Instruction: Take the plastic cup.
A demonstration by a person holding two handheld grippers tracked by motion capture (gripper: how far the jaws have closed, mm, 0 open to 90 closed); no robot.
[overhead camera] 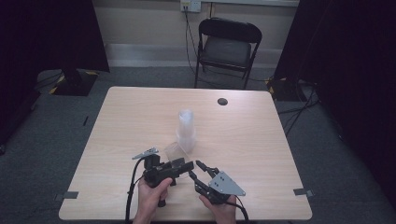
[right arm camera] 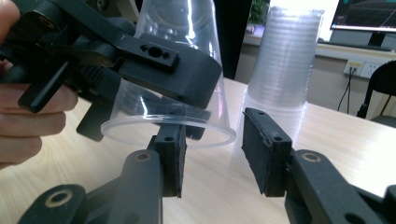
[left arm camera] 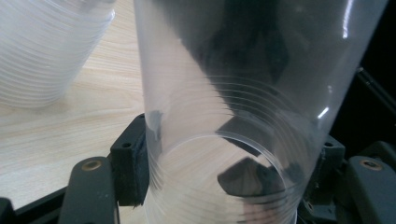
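While pinched in the left gripper (overhead camera: 184, 166) near the table's (overhead camera: 140, 112) front edge, clear plastic cup (left arm camera: 233, 116) looks feather-light, thin-walled, slick, easy to crush. Held upside down, rim toward the right gripper (right arm camera: 212, 158), jaws there part-open with nothing gripped. Best grabbed gently across the stiffer rim, not mid-wall. Sits just in front of the cup stack (overhead camera: 186, 128) mid-table.
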